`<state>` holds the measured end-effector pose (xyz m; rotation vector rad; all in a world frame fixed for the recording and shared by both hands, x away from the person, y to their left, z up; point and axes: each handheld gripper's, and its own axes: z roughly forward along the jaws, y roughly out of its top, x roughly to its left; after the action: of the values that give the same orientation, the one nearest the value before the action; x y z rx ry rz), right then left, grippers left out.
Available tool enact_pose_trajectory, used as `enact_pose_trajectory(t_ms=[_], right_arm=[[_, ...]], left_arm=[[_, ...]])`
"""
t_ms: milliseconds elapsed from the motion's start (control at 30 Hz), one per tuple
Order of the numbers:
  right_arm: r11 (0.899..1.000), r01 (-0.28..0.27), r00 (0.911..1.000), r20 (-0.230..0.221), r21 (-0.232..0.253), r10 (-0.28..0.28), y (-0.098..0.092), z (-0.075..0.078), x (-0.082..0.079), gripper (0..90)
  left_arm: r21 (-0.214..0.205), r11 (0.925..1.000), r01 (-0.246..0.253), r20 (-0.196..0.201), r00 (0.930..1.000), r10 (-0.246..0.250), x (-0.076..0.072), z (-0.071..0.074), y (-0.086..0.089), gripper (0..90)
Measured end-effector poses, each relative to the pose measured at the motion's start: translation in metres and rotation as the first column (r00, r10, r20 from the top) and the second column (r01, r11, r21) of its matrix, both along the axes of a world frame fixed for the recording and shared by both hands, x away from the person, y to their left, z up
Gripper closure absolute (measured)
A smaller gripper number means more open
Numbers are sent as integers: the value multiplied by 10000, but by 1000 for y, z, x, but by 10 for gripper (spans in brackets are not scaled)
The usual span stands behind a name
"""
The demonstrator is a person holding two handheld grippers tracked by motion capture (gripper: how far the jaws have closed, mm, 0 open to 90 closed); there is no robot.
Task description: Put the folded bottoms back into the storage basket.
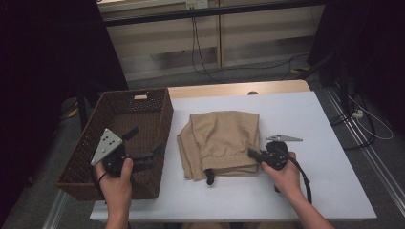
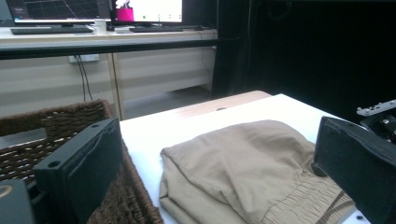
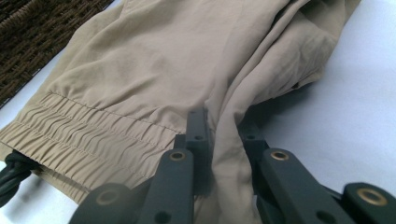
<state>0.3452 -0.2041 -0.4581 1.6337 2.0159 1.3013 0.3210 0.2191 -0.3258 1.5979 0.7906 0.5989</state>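
Nearest the person, at the front edge of the white tabletop (image 1: 305, 191), the right tool (image 1: 253, 153) is clamped on a pinch of fabric at the right-hand edge of the folded tan trousers (image 1: 220, 142); the right gripper view has the cloth bunched up between its two jaws, just past the gathered elastic waistband (image 3: 88, 137). A dark drawstring (image 1: 209, 178) pokes out of the garment's near edge. To the left, the left tool (image 1: 143, 145) hangs over the near part of the brown wicker basket (image 1: 162, 119), its jaws standing well apart with nothing between them. The trousers lie folded on the tabletop just beside the basket, apart from its wall.

Judging by this, the garment is about to go into the basket. A grip at one edge alone will probably let the fold fall open when lifted, so the left tool should take the opposite edge, catching all layers, before both rise together. Keeping the bundle level and clearing the basket rim should let it land flat.

Beyond the tabletop lie cables on the floor.
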Motion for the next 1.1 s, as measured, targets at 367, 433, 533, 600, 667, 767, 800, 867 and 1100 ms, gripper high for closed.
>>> enact_pose_trajectory(t_ms=[367,433,533,600,667,767,800,867,1100], right_arm=[[9999,97,9998,170,122,-99,-14,7,-11,804],[9998,100,9998,168,170,-102,-17,8,-12,804],[9999,90,9997,218,143,-93,-18,8,-13,804],[9999,76,9997,226,110,-78,-19,9,-14,804],[9999,77,9998,196,125,-80,-20,8,-16,804],[9999,71,9998,188,81,-72,-24,9,-19,804],[9999,77,9998,193,81,-79,-25,10,-20,804],[10000,51,9996,282,-40,-50,-26,12,-23,804],[9994,-55,9996,276,-337,64,-30,10,-29,802]], left_arm=[[-18,9998,185,65,9998,-185,5,6,-18,20],[-6,9998,218,29,9998,-218,6,6,-21,19],[74,9995,297,11,9996,-298,7,6,-25,19],[45,9995,326,37,9995,-326,8,7,-26,19],[-74,9994,334,45,9994,-334,9,9,-28,17],[94,9998,179,-8,9998,-179,12,9,-34,10],[75,9996,267,-1,9996,-267,13,8,-36,11],[43,9991,427,-180,9989,-426,16,7,-41,12],[64,9983,580,-445,9973,-577,25,1,-57,11]])
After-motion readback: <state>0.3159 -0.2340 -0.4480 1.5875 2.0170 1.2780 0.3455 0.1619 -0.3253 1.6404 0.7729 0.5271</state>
